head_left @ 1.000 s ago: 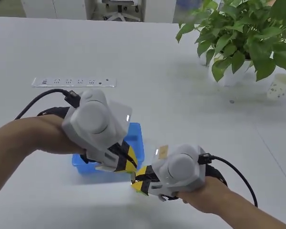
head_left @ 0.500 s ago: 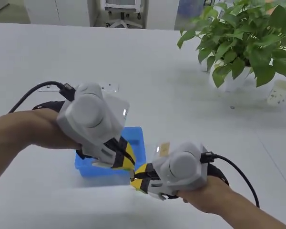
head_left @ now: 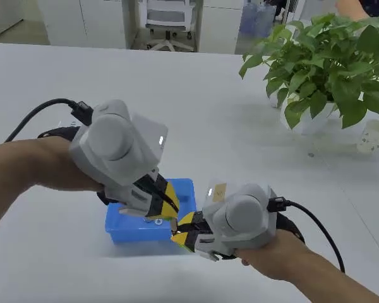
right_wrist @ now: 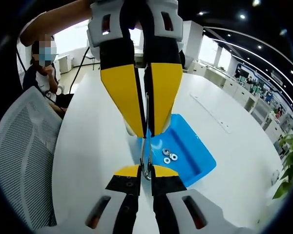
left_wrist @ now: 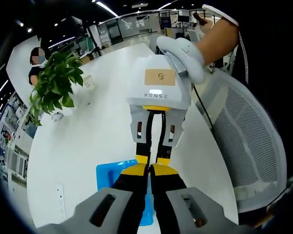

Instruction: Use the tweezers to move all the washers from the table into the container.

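Note:
A blue container (head_left: 131, 225) sits on the white table just under both grippers, and it is also in the left gripper view (left_wrist: 106, 176). In the right gripper view the container (right_wrist: 198, 158) holds three washers (right_wrist: 168, 155). Thin metal tweezers (right_wrist: 146, 131) run straight from my right gripper (right_wrist: 146, 171) up into the yellow jaws of the left gripper. Both pairs of jaws are shut on the tweezers. Seen from the head, the left gripper (head_left: 172, 218) and right gripper (head_left: 180, 231) meet tip to tip over the container's near right corner. My left gripper (left_wrist: 149, 169) faces the right one head-on.
A potted plant (head_left: 328, 57) and a paper cup (head_left: 372, 136) stand at the far right of the table. A mesh chair (right_wrist: 19, 161) is beside the table's near edge, and a person (right_wrist: 44, 63) sits behind it. Cables trail from both grippers.
The head camera has tilted, so the scene has slid downward. Both grippers stay tip to tip at the container, and the left one has edged up and left.

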`<state>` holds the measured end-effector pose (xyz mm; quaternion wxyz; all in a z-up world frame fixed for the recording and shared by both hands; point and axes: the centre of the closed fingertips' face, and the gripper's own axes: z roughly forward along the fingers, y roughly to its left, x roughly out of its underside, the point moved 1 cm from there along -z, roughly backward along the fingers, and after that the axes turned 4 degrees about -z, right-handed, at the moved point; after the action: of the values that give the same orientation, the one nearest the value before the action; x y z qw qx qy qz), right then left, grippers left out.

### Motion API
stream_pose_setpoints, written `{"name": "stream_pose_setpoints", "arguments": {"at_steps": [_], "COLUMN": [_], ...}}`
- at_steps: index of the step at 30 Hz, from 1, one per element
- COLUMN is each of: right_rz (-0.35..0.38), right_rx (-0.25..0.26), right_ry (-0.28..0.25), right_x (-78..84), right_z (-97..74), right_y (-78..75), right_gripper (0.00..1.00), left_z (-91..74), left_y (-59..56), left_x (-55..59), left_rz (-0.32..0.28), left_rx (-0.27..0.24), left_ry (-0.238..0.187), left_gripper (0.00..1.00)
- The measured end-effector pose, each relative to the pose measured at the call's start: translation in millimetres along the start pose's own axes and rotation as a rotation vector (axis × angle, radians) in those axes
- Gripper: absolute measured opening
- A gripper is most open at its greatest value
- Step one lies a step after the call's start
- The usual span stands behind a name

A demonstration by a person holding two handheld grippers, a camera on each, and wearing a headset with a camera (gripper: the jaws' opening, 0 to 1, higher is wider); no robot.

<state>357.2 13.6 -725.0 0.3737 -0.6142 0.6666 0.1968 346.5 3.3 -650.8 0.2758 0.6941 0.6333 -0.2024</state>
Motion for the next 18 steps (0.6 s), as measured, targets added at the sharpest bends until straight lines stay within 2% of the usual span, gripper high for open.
{"name": "stream_pose_setpoints", "arguments": {"at_steps": [10, 18], "right_rz": [-0.042, -0.061], "right_rx": [-0.003, -0.019], "right_ry": [-0.016, -0.017], "right_x": [-18.5, -22.7], "right_z": [7.5, 18.5], "right_y": [-17.4, -25.0], "right_gripper": [0.09, 0.09], "left_z": [-16.1, -19.4], "left_y": [13.8, 25.1], "left_x": [4.3, 15.6], "left_rz": [-0.004, -0.017], "left_rx": [-0.050, -0.068], "left_ry": [0.003, 0.014], "left_gripper": [0.06, 0.06]}}
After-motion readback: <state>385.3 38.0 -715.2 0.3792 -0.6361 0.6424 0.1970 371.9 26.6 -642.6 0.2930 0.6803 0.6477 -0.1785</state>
